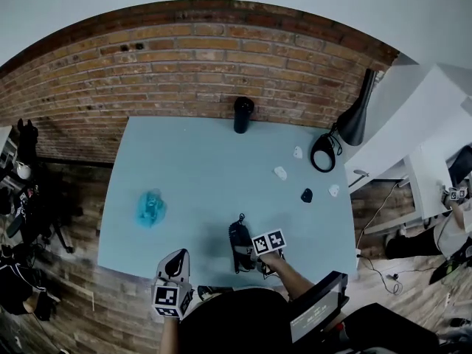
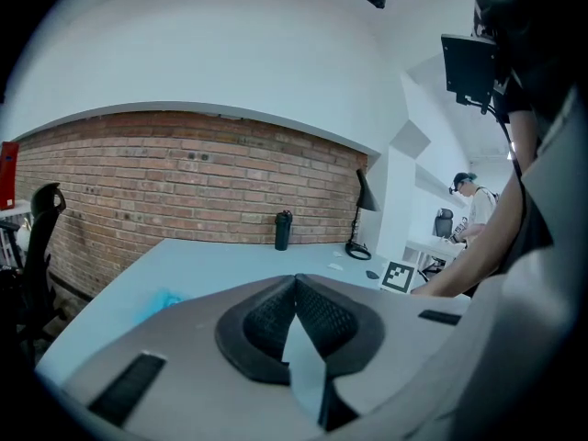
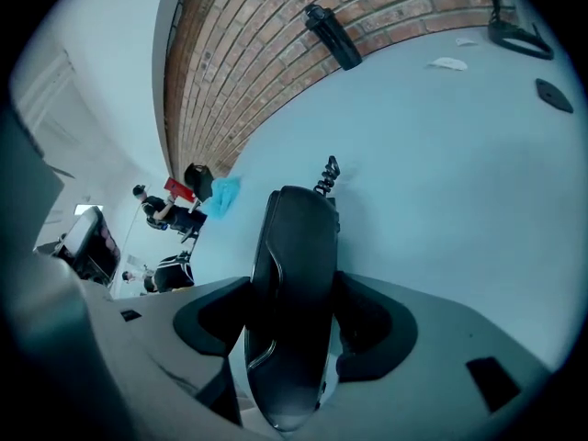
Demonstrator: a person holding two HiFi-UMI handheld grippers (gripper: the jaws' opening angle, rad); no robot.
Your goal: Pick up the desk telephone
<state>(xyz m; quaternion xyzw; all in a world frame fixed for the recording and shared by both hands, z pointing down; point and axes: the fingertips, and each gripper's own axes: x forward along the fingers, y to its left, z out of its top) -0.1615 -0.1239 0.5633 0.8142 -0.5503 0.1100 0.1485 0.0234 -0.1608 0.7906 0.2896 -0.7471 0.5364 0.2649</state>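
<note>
The black telephone handset [image 1: 240,245] lies near the front edge of the light blue table [image 1: 192,168], its coiled cord [image 1: 241,218] at its far end. My right gripper [image 1: 247,254] reaches down over it. In the right gripper view the handset [image 3: 294,274] stands lengthwise between the jaws and fills the gap, both pads [image 3: 213,318] against its sides; the right gripper [image 3: 294,292] is shut on it. My left gripper [image 1: 175,260] hovers at the table's front edge, left of the handset and apart from it. Its fingertips meet, so the left gripper [image 2: 294,281] is shut on nothing.
A black bottle [image 1: 243,114] stands at the back by the brick wall. A black desk lamp [image 1: 354,120] is at the back right. A blue crumpled thing [image 1: 150,207] lies at the left. Small white pieces [image 1: 280,172] and a small black object [image 1: 307,195] lie to the right.
</note>
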